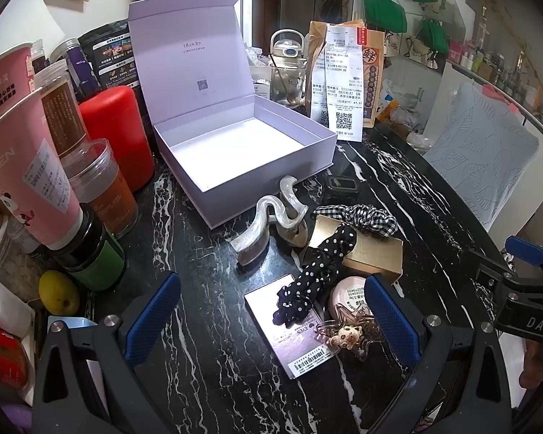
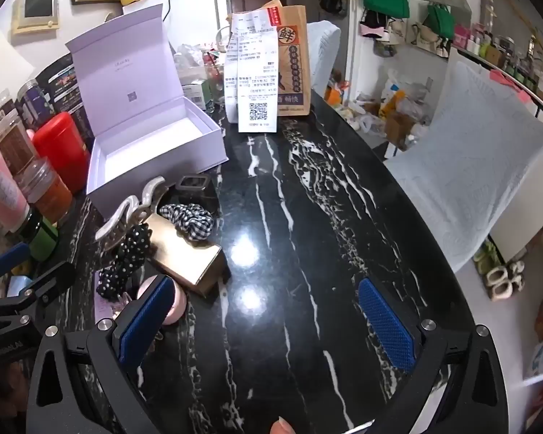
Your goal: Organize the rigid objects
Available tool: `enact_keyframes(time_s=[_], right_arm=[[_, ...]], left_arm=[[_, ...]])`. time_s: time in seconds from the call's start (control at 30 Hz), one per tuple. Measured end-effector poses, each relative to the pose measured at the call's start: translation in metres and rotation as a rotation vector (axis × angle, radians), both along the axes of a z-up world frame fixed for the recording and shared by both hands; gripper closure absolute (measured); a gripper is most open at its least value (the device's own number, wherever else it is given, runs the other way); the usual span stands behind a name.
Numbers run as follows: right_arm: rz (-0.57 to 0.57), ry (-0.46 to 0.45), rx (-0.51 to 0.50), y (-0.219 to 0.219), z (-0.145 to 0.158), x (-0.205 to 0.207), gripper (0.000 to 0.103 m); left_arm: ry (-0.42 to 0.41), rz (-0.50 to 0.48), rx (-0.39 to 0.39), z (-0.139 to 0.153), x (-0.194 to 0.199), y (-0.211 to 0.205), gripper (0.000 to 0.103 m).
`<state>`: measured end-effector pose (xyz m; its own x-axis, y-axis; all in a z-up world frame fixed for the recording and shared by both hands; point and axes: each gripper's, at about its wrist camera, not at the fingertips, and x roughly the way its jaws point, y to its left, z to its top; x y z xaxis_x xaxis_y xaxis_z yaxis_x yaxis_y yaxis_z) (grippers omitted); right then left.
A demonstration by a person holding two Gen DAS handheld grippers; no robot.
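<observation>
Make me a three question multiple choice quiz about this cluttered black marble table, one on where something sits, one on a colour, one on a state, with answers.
1. Where does the polka-dot black scrunchie lie?
A. Inside the box
B. Draped over the flat gold box
C. On the red canister

2. What colour is the tall smooth canister left of the open box?
A. Red
B. Blue
C. White

3. What state is the pale lilac cardboard gift box in?
A. Lid shut
B. Lid up and full
C. Lid up and empty

Answers:
1 B, it runs across the gold box's top toward the pink round compact.
2 A, its whole body is plain red.
3 C, the hinged lid stands upright and only the bare white floor shows inside.
</observation>
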<state>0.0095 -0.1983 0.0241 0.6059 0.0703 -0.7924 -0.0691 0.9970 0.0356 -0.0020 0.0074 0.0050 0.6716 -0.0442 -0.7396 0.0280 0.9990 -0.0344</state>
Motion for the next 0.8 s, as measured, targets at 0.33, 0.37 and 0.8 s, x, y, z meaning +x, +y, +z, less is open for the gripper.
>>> enact_keyframes(time_s=[0.33,0.37,0.8], right_arm=[[0.006,-0.003,-0.004,0.0035,0.0000,-0.0002,0.000],[0.005,-0.002,-0.005,0.0032,-0.0002,-0.0005,0.000],[0.017,0.003,-0.013,0.0043,-0.0050,0.0006,0.000]], left_arm=[[0.001,0.001,0.001,-0.0007,-0.0001,0.0016,0.000],[0.002,0.001,-0.001,-0.0008,-0.0001,0.0017,0.000],[0.003,-0.010,-0.014,0.0005,-0.0008,0.0090,0.000]])
